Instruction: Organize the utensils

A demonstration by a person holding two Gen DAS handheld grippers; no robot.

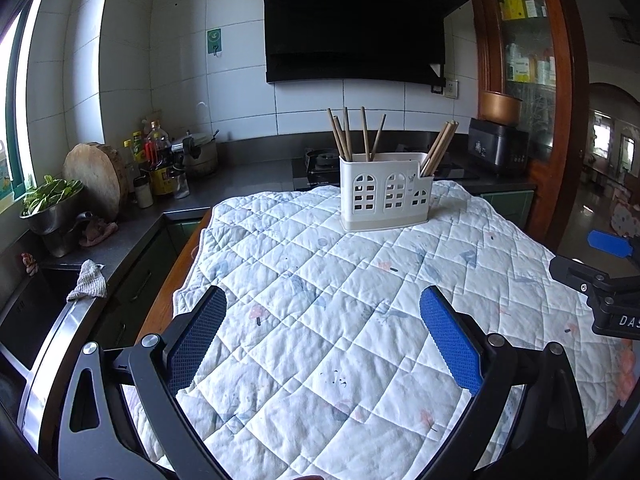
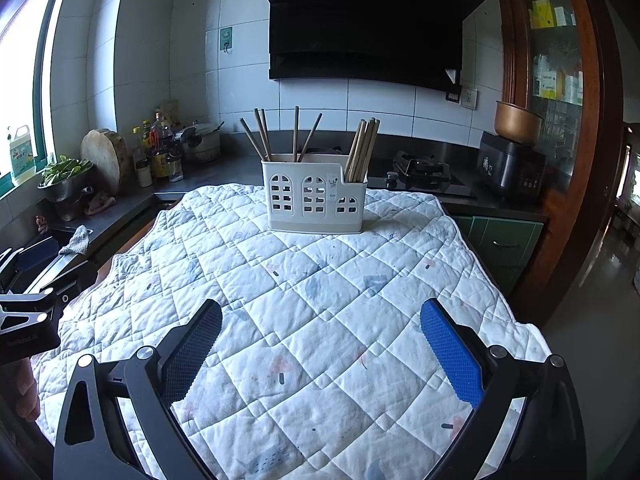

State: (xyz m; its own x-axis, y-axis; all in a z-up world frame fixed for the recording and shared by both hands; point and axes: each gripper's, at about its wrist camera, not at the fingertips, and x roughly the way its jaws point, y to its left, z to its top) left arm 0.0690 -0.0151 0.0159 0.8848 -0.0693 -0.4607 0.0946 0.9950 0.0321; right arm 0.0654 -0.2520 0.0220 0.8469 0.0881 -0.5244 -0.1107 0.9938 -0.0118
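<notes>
We look out over a table covered by a white quilted cloth (image 1: 340, 300) printed with faint blue and pink shapes. Our left gripper (image 1: 322, 336) sits low at 6 o'clock in its own view, its two blue-padded fingers (image 1: 450, 344) spread wide apart with nothing between them, only bare cloth. Our right gripper (image 2: 320, 344) is in the same pose in its view: fingers parted wide, holding nothing, above the cloth.

Toward 12 o'clock from both grippers, well apart from them, a white plastic utensil holder (image 1: 386, 194) stands upright on the far part of the cloth. Its front wall has arched window cut-outs. It has a tall wide compartment on the left and a lower narrow one on the right. Several wooden chopsticks (image 1: 352, 134) stand loosely splayed in the wide compartment. A tighter bundle of chopsticks (image 1: 440, 146) leans to the right out of the narrow one.

In the left wrist view, part of the right gripper shows at 3 o'clock. Behind the table runs a dark kitchen counter (image 1: 240, 172), with a black range hood (image 1: 356, 20) on the tiled wall at 12 o'clock and a round wooden board (image 1: 96, 172) and bottles at 9 o'clock.
</notes>
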